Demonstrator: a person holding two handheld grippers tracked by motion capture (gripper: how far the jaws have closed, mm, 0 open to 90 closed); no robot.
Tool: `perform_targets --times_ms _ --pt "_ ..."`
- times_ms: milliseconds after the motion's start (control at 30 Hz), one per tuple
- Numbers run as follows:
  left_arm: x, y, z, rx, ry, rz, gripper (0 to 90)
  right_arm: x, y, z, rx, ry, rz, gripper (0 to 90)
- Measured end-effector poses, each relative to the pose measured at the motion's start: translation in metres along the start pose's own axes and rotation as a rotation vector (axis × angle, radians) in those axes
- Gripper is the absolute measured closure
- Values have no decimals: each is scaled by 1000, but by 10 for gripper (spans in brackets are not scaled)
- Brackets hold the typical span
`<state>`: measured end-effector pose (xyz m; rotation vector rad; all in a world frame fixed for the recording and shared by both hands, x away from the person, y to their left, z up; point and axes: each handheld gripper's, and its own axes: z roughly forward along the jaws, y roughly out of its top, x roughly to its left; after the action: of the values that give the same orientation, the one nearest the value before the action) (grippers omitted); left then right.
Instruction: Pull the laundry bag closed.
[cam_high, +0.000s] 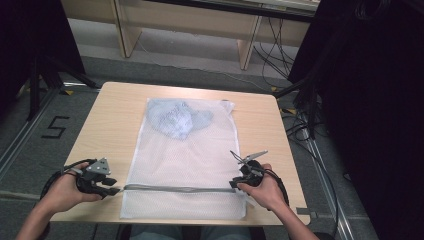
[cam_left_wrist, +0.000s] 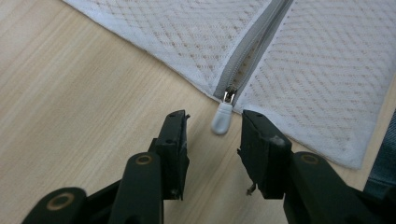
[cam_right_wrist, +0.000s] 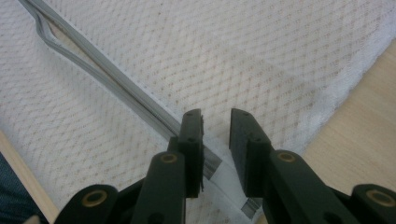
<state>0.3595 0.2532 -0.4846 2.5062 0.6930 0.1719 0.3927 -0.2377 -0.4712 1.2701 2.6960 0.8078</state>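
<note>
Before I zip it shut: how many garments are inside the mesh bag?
1 visible: a light-blue bundle at the far end of the mesh bag; more may hide within it.

I see my table (cam_high: 110, 130) on grey floor (cam_high: 30, 150), a painted 5 (cam_high: 54, 127), and cables (cam_high: 275, 47) beyond.

Soft, even overhead light washes the wooden table (cam_high: 110, 120) with barely a shadow, while dark curtains beside it swallow detail, the high view looks slightly grainy, and both gripper views go soft on the nearest black jaws.
</note>
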Motion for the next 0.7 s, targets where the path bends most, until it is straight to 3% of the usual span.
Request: perform_targets --times_ms 67,100,133,200,267,300,367,433,467,500,533,600,667,700 --pt "-1 1 1 9 -1 -8 600 -1 0 -1 5 3 -1 743" --pt "0 2 1 18 2 12 601 0 -1 -2 24 -4 28 739" --pt "-1 3 3 14 1 6 601 1 -1 -3 27 2 49 736" --pt "-1 4 4 28 -2 21 600 -3 -2 -3 -1 3 3 728" --pt "-2 7 4 44 -2 28 598 -4 -2 -3 -4 4 7 723" --pt "-2 9 4 52 -3 35 595 -3 -2 -4 8 -1 32 720" --pt "-1 13 3 53 -3 46 597 -5 -2 -3 -11 4 15 718" --pt "1 16 1 72 2 74 600 -4 -1 -6 8 -5 40 718" --pt "3 18 0 96 8 105 603 -4 0 -7 5 -8 41 718" --pt "3 20 0 120 14 119 603 -6 1 -6 -14 -2 13 718" --pt "3 20 0 120 14 119 606 -6 2 -7 -16 -4 13 719" --pt "2 24 1 157 1 162 611 -5 2 -7 -20 -4 23 719" --pt "0 25 2 169 -7 165 612 -1 2 -9 5 5 68 720" --pt "0 25 2 169 -7 165 612 -4 2 -9 -12 5 36 720"
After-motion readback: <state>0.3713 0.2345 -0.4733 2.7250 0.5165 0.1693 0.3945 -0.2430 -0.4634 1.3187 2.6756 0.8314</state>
